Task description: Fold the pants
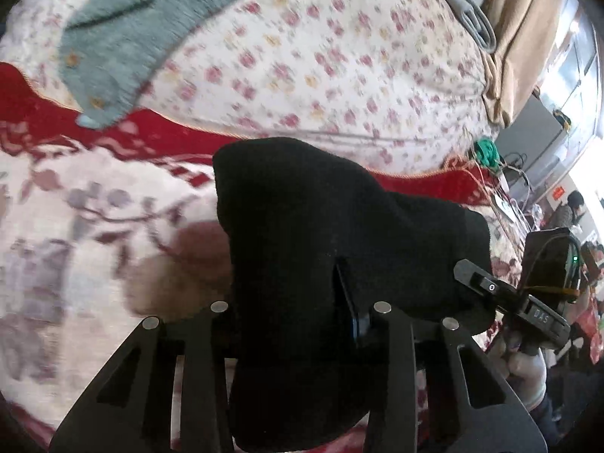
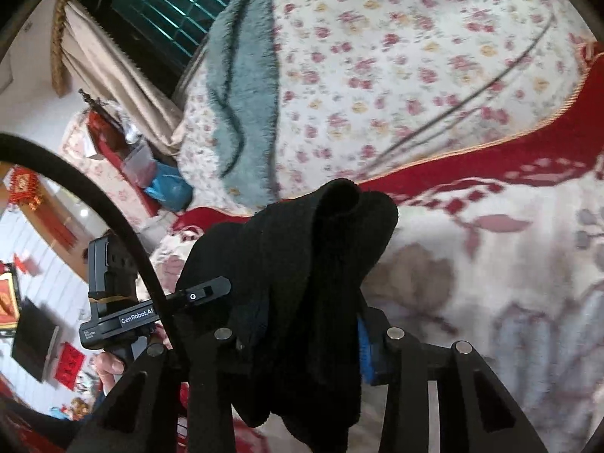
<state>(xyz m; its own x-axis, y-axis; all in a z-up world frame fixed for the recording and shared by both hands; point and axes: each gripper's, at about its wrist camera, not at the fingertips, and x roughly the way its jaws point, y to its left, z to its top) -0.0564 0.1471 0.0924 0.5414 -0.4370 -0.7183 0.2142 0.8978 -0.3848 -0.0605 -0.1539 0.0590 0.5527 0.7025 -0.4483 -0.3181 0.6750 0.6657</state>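
The black pants (image 1: 321, 234) hang bunched over my left gripper (image 1: 302, 324), which is shut on the cloth and holds it above the bed. The cloth covers the fingertips. In the right wrist view the same black pants (image 2: 313, 271) drape over my right gripper (image 2: 302, 339), also shut on them; a blue pad (image 2: 367, 355) shows at the right finger. The right gripper also shows at the right edge of the left wrist view (image 1: 502, 294), and the left gripper shows at the left of the right wrist view (image 2: 158, 305). Both hold the pants close together, lifted.
The bed has a white and red floral blanket (image 1: 94, 207) in front and a white quilt with small pink flowers (image 1: 321, 56) behind. A teal fluffy garment (image 1: 124, 30) lies on the quilt. A beige curtain (image 2: 113, 60) and room clutter (image 2: 45, 302) lie beyond the bed edge.
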